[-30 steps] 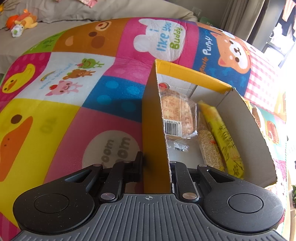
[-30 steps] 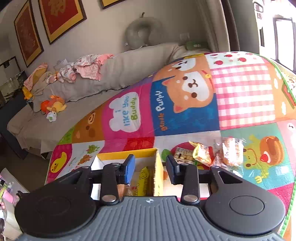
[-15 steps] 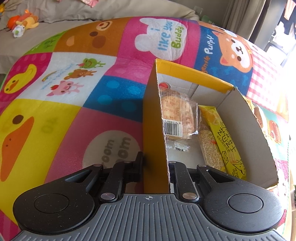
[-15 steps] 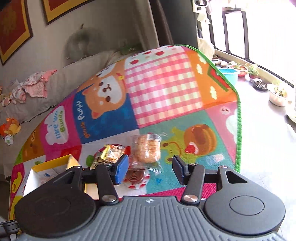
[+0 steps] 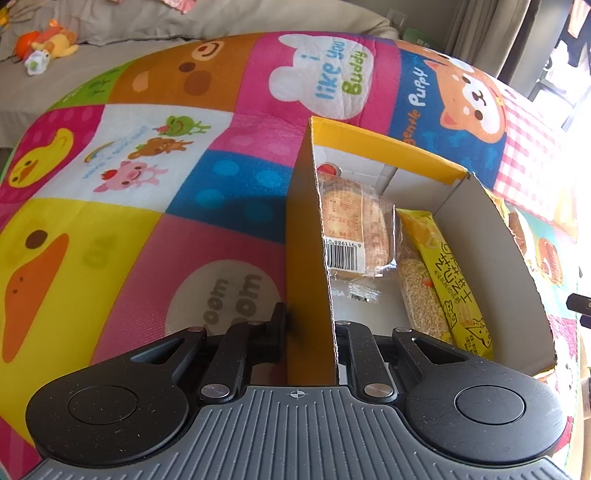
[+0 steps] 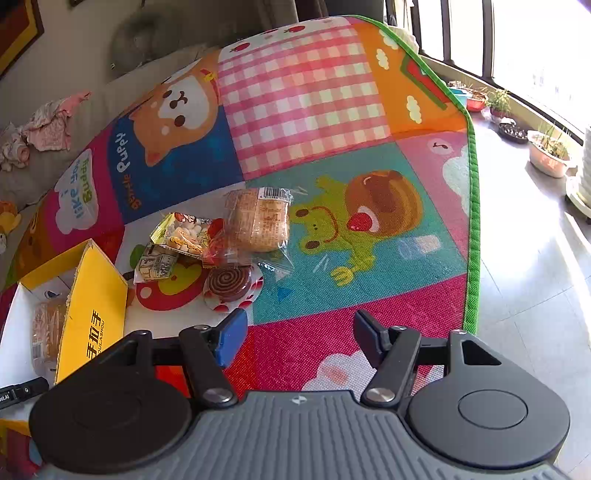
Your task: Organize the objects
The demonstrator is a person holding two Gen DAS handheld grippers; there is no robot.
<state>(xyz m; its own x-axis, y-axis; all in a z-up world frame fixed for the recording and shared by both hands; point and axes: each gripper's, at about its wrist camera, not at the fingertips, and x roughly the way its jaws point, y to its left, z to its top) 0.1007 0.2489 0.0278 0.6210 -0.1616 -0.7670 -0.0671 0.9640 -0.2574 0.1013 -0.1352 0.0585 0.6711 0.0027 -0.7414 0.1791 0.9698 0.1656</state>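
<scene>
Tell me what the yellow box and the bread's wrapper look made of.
Yellow box: corrugated cardboard by the look, matte, raw brown fluted edge along its cut wall. Bread wrapper: thin clear plastic film, probably, glossy and crinkled, glinting, with a crimped seal.

Cartoon-print play mat (image 6: 306, 103) covers the floor; green binding runs along its right edge. Beyond that edge, pale floor tiles (image 6: 524, 266) in strong sunlight. Window with dark bars (image 6: 491, 37) at upper right; potted plants (image 6: 550, 151) line the sill side. Past the mat's far edge, a grey sofa (image 5: 122, 22) with plush toys (image 5: 44, 44) and crumpled clothes (image 6: 48, 125). Grey curtain (image 5: 476, 33) at the far right corner.
</scene>
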